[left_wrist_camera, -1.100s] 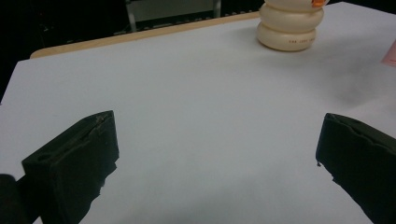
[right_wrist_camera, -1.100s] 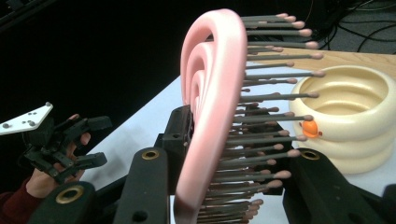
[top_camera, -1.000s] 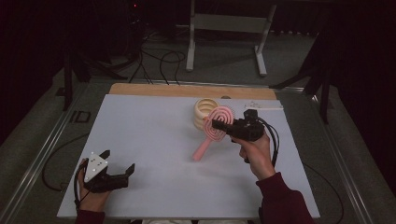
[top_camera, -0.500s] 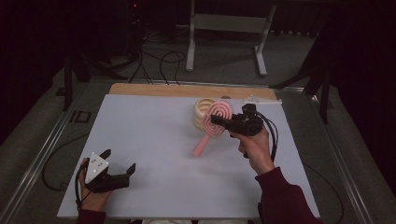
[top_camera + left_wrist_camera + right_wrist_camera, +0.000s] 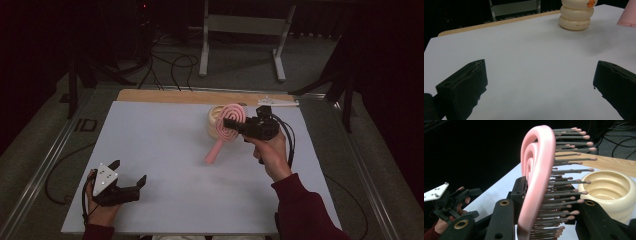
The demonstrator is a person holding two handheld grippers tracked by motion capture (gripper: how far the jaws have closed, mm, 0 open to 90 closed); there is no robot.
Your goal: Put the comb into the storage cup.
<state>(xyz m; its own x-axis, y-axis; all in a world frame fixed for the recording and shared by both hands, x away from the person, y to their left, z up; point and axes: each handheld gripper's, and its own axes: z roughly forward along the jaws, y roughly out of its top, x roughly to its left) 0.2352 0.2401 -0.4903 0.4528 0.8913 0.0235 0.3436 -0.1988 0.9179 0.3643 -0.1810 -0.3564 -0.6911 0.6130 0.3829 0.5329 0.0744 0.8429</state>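
**benchlurker:** What's your right tool (image 5: 234,123) got there? Looks pink from up top.

**me:** It's a pink hairbrush (image 5: 227,129) with a round spiral head. My right tool is clamped across the head: in the right gripper view the pink head (image 5: 537,177) stands on edge between my two black jaws, bristles (image 5: 564,185) sticking out toward one jaw. From the high view the brush is lifted off the counter (image 5: 165,150), head up by my tool, handle slanting down toward the middle of the counter. Can't tell if the handle tip touches the surface or just hangs over it.

**benchlurker:** And the cream thing behind it?

**me:** A ribbed cream cup (image 5: 216,124), standing upright near the far edge of the counter, a bit right of centre. The brush head sits just beside it, overlapping it from above. In the right gripper view you look straight into its open top (image 5: 609,192), and it's empty as far as I can see. The left gripper view shows its stacked rings and an orange mark near the top (image 5: 576,15).

**benchlurker:** Left hand doing anything?

**me:** My left tool (image 5: 132,177) is down at the near left corner of the counter, well apart from the rest. Jaws spread wide, nothing between them but bare counter (image 5: 536,75). A wooden strip (image 5: 165,96) runs along the far edge.
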